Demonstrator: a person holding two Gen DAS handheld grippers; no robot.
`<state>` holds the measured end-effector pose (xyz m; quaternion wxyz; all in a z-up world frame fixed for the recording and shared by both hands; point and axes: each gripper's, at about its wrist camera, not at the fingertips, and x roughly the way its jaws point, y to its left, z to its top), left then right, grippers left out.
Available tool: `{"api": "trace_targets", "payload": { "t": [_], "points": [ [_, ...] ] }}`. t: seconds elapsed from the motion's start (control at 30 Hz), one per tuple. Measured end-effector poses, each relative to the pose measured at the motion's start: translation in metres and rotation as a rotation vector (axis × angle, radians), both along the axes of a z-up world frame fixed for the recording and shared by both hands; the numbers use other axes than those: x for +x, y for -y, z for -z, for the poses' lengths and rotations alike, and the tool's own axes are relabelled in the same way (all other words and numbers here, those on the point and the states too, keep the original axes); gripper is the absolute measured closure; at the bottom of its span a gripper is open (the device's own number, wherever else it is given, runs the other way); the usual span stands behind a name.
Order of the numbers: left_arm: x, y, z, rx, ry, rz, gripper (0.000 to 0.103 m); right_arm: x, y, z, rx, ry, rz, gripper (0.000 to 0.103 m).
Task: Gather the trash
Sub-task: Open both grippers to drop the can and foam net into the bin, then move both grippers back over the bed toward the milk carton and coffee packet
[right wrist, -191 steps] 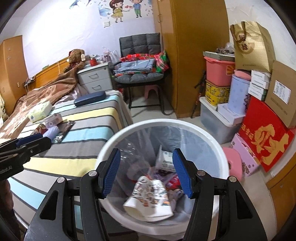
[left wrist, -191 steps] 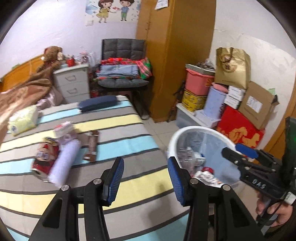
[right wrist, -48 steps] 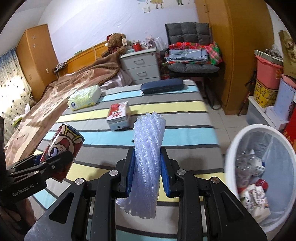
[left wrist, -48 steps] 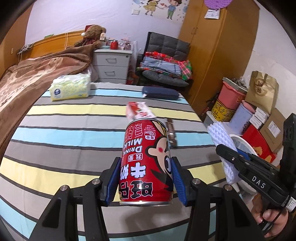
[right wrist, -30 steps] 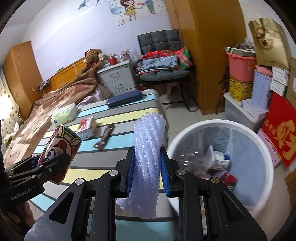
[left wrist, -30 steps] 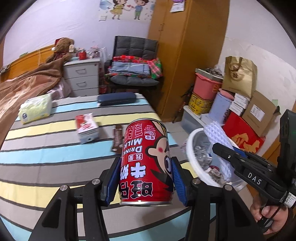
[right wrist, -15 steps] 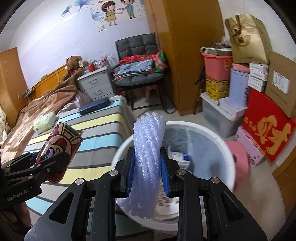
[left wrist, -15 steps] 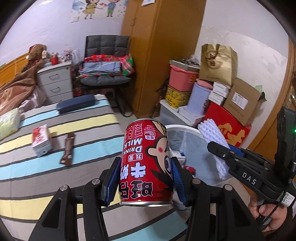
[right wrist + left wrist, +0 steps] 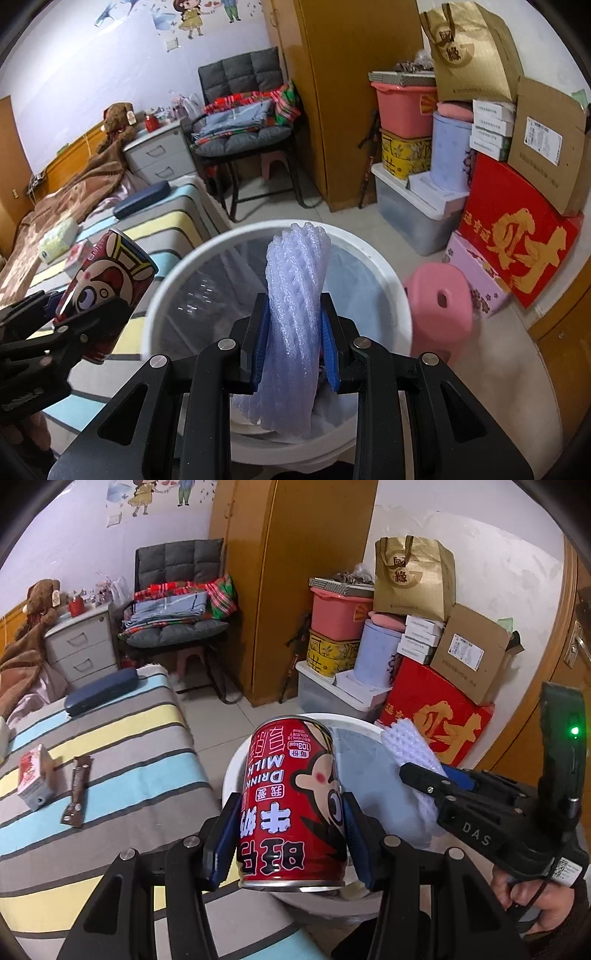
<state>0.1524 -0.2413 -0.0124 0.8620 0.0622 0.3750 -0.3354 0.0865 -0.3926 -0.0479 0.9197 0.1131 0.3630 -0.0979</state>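
Note:
My left gripper (image 9: 290, 834) is shut on a red milk drink can (image 9: 293, 797), held upright over the near rim of the white trash bin (image 9: 236, 760). In the right wrist view the can (image 9: 107, 291) sits at the left, beside the bin (image 9: 399, 291). My right gripper (image 9: 295, 343) is shut on a white foam net sleeve (image 9: 295, 295), which hangs over the bin's opening. The same foam sleeve (image 9: 410, 746) shows at the right in the left wrist view. A small red carton (image 9: 33, 779) and a brown wrapper (image 9: 77, 790) lie on the striped bed.
The striped bed (image 9: 122, 738) borders the bin on the left. A pink stool (image 9: 439, 306) stands right of the bin. Stacked boxes and a red box (image 9: 517, 236) line the wall. A chair with clothes (image 9: 243, 129) and a wooden wardrobe (image 9: 288, 572) stand behind.
Both grippers swung from over the bed to over the bin, each keeping its hold. The bin now sits directly beneath the can and the foam sleeve.

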Motion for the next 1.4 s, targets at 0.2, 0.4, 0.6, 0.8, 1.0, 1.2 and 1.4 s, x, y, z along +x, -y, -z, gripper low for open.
{"api": "trace_targets", "payload": {
  "t": [0.2,0.4,0.6,0.8,1.0,1.2,1.4],
  "points": [
    [0.005,0.012,0.007,0.011,-0.017,0.006,0.050,0.002,0.009,0.006,-0.006,-0.029,0.001,0.076],
    [0.012,0.016,0.011,0.000,-0.027,0.007,0.050,0.005,0.014,0.008,-0.009,-0.048,-0.007,0.073],
    [0.009,0.014,0.007,-0.001,-0.014,0.009,0.049,0.005,0.012,0.007,-0.018,-0.047,-0.016,0.050],
    [0.007,0.007,0.003,-0.007,-0.012,-0.006,0.047,0.003,0.011,0.005,-0.015,-0.033,-0.008,0.049],
    [0.004,-0.006,-0.003,-0.011,0.008,-0.032,0.047,0.000,0.005,-0.002,-0.016,-0.007,-0.009,0.049],
    [0.003,-0.023,-0.007,-0.008,0.033,-0.063,0.047,-0.001,-0.004,-0.007,-0.017,0.013,-0.009,0.049],
    [0.005,-0.048,-0.008,-0.019,0.033,-0.112,0.047,0.001,-0.017,-0.011,-0.018,0.032,-0.023,0.049]
  ]
}}
